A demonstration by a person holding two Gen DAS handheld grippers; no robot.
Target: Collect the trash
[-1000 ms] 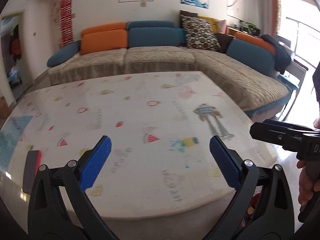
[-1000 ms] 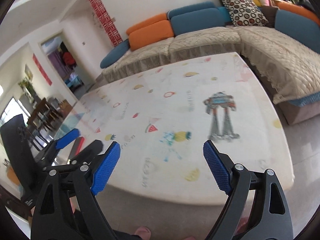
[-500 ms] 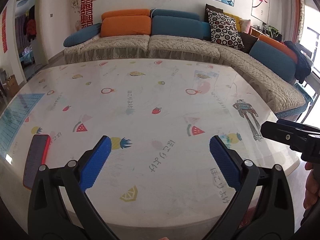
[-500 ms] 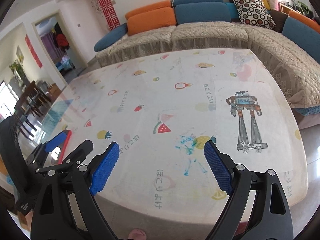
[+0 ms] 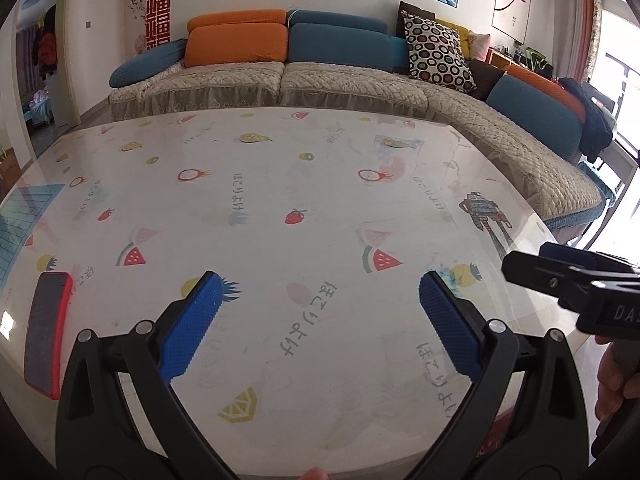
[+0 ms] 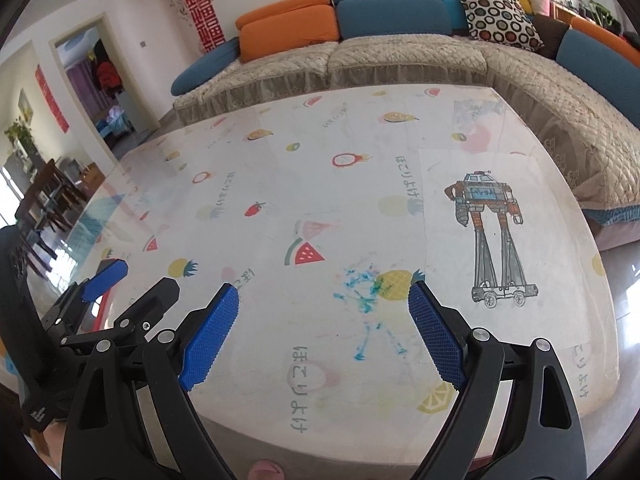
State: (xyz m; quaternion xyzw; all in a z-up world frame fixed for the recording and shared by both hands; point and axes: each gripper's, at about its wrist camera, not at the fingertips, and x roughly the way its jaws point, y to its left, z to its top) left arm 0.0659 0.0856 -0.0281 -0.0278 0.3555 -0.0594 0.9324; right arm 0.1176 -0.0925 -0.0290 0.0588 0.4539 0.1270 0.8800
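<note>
- While my left hand-held gripper (image 5: pixel 320 312) hangs over the tabletop (image 5: pixel 304 184), its blue pads (image 5: pixel 192 324) stand apart with nothing between them; a red-edged phone (image 5: pixel 46 332) lies flat at the left rim.
- From the right wrist, my right hand-held gripper (image 6: pixel 324 332) is likewise spread wide and empty above a robot drawing (image 6: pixel 488 236). I can pick out no trash in either view.

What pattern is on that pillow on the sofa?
Cream pillow covered with dark rings; clearest in the left wrist view.
</note>
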